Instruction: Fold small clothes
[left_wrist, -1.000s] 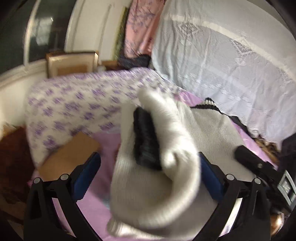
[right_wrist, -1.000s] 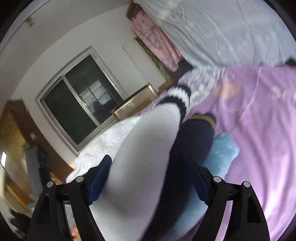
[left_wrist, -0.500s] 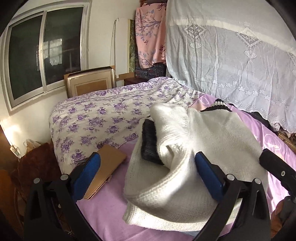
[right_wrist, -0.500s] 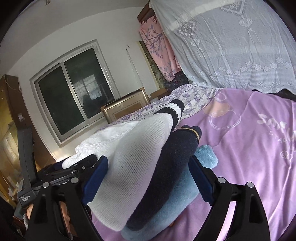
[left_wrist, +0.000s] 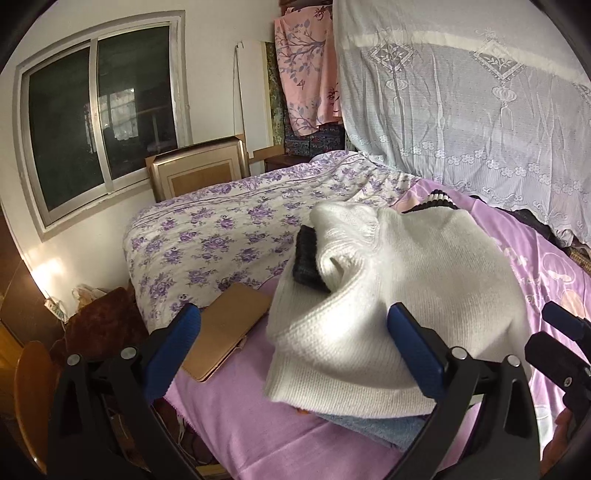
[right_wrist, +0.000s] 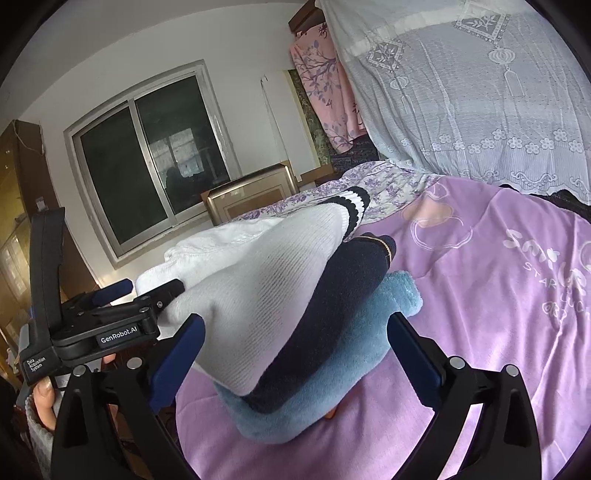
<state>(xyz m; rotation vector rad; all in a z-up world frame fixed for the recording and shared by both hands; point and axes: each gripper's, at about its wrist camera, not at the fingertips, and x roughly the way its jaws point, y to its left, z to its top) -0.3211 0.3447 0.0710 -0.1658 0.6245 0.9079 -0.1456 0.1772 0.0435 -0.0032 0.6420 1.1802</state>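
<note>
Purple bedsheet (right_wrist: 480, 332), floral quilt (left_wrist: 221, 236), dark window (left_wrist: 99, 122), lace curtain (left_wrist: 461, 110)

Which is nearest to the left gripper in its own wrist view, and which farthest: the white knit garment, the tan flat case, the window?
1. white knit garment, between the left gripper's open jaws.
2. tan flat case, just beyond the left finger.
3. window, on the far wall.

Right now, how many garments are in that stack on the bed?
3 visible. White knit sweater on top, dark navy garment under it, fluffy blue one at the bottom on the purple sheet. More may be hidden inside the stack.
</note>
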